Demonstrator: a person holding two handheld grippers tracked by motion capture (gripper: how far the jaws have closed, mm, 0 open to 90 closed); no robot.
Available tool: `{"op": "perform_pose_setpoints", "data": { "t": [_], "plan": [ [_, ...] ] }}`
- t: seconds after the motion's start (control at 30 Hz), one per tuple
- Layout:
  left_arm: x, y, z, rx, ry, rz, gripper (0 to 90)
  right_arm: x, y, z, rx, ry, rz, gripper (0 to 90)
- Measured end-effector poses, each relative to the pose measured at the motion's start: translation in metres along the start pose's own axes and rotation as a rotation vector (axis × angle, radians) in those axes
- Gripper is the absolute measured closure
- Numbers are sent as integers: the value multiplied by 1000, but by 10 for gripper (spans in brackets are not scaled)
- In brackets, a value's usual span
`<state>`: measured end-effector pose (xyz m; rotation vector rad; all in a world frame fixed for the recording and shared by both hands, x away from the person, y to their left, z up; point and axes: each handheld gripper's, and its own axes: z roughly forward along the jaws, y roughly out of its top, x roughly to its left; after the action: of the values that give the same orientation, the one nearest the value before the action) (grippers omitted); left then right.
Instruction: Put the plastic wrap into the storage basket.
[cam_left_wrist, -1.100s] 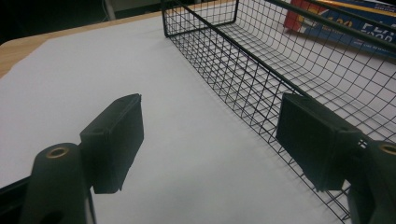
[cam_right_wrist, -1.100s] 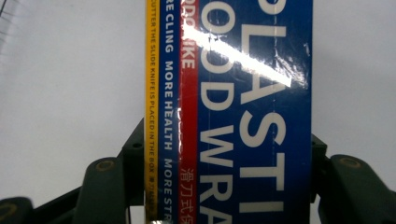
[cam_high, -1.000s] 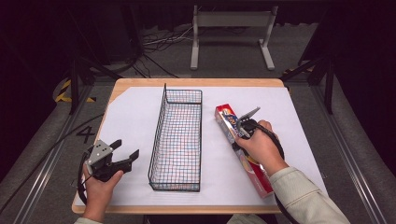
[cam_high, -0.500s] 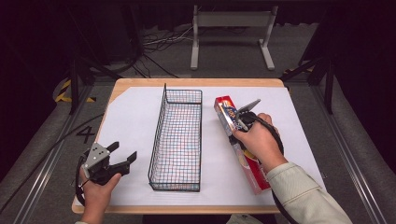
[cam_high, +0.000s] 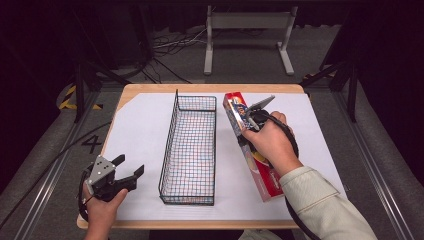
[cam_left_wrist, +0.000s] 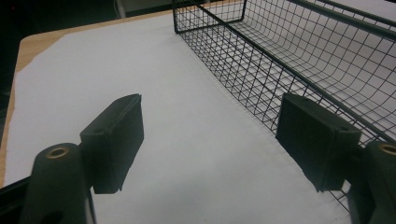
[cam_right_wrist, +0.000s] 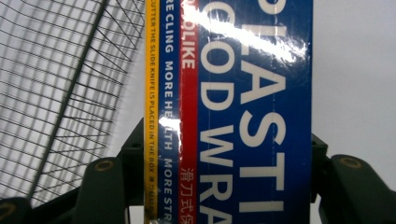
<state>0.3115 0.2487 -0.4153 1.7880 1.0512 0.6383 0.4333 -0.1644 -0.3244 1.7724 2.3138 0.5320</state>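
A long red and blue plastic wrap box (cam_high: 265, 176) lies slanted on the white sheet, right of the wire basket (cam_high: 168, 145). My right gripper (cam_high: 248, 121) is shut across the box near its far end, which is tilted up off the sheet. In the right gripper view the box (cam_right_wrist: 252, 93) fills the gap between both jaws of the right gripper (cam_right_wrist: 224, 173), with the basket (cam_right_wrist: 56, 84) to its left. My left gripper (cam_high: 128, 169) rests at the near left corner, open, nothing between its pads. The left gripper view has those jaws (cam_left_wrist: 215, 144) wide apart over bare sheet beside the basket (cam_left_wrist: 289, 51).
The black wire basket stands lengthwise in the middle of the table (cam_high: 150, 89) and holds nothing. A white sheet (cam_high: 135, 130) covers most of the wooden top. Beyond the far edge are cables and a metal stand (cam_high: 247, 22) on the floor.
The right hand has risen with the box, lifting its far end and carrying it a little farther away. The left gripper has stayed in place, still open.
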Motion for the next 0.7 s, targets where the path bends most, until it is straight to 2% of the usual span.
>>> {"op": "perform_pose_setpoints", "data": {
  "t": [0.13,0.23,0.33,0.37,0.5,0.7],
  "plan": [
    [0,0,3,3,7,-1,237,8,6,1,4,-2,16,411],
    [-4,-3,7,9,10,-4,239,16,12,1,5,-1,31,411],
    [-12,-4,10,11,0,24,239,25,17,0,3,-2,38,410],
    [-12,-4,10,11,0,24,238,25,17,0,3,-2,38,410],
    [-17,-1,9,3,-3,56,237,39,25,-3,-2,-12,59,409],
    [-13,-1,7,-7,-1,22,236,53,32,-3,-11,-37,62,408]
  ]
}}
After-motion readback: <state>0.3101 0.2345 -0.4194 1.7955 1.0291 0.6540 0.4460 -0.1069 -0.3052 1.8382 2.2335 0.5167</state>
